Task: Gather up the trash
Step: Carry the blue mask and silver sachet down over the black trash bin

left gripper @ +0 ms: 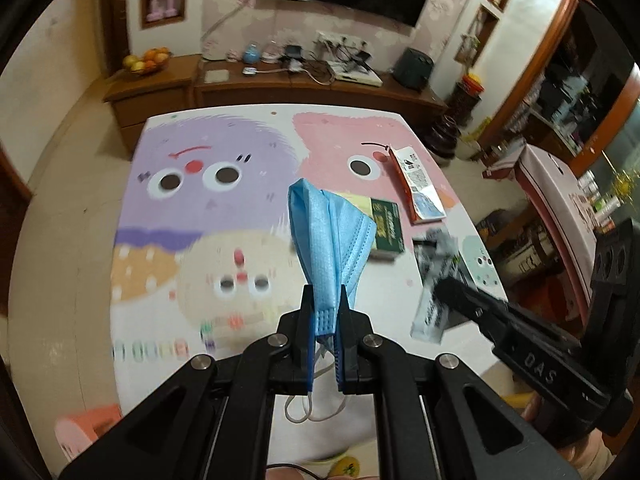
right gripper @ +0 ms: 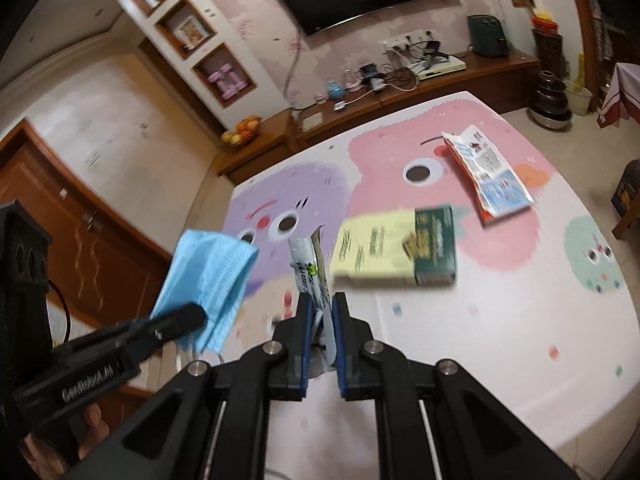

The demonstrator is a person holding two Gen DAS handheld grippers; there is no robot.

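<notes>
Two pieces of trash are already off the table and two are left on it, so by my reckoning the collecting is about half done. The left gripper (left gripper: 324, 316) is clamped on the folded edge of a blue face mask (left gripper: 332, 236), which stands up from its jaws with the white ear loops dangling behind the fingers. The right gripper (right gripper: 322, 320) is pinched tight on a slim silver-white wrapper (right gripper: 310, 268), whose torn top pokes up above the pads. Both are carried in the air above the cartoon-printed table cover (right gripper: 460, 340), neither item touching it. Still lying on the cover are a green and yellow box (right gripper: 396, 246), flat on its broad face near the middle, and a red-edged flattened packet (right gripper: 486, 170) further back, towards the far right edge and apart from the box. No bin or bag shows in either view, so where the held pieces should go cannot be told from here. What remains, as I judge it, is to drop the mask and the wrapper into whatever receptacle serves, then return for the box and the packet, one to each gripper.
</notes>
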